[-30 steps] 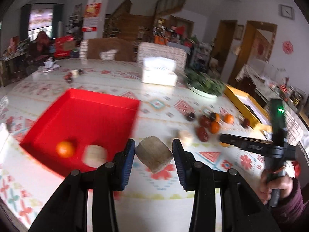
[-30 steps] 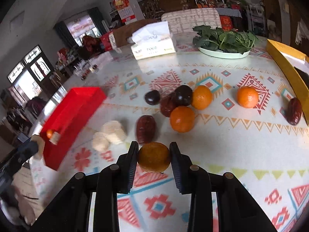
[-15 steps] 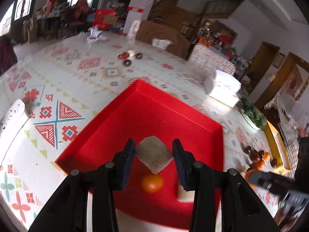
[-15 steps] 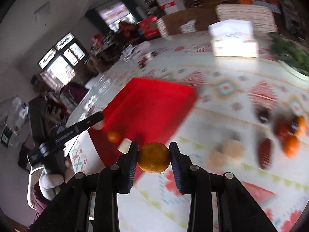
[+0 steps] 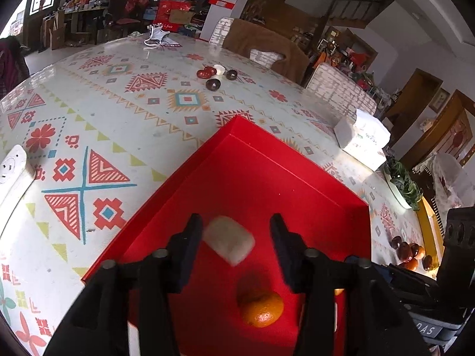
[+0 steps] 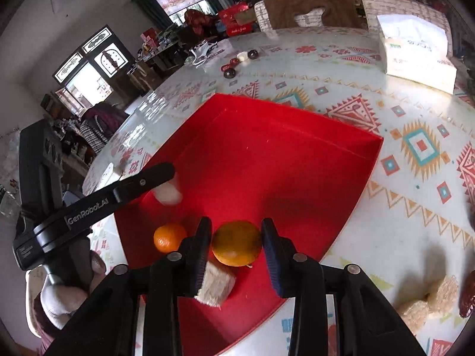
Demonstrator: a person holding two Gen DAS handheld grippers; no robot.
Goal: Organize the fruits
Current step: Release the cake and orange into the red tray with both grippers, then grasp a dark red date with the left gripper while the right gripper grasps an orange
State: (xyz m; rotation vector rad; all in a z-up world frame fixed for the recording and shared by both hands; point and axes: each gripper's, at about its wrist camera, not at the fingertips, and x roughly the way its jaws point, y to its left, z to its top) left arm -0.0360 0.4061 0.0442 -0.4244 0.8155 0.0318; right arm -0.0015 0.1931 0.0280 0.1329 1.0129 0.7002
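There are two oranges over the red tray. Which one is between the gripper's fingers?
The larger, duller orange, sitting between the right gripper's fingers above the red tray. The smaller, brighter orange lies loose on the tray floor, left of it.
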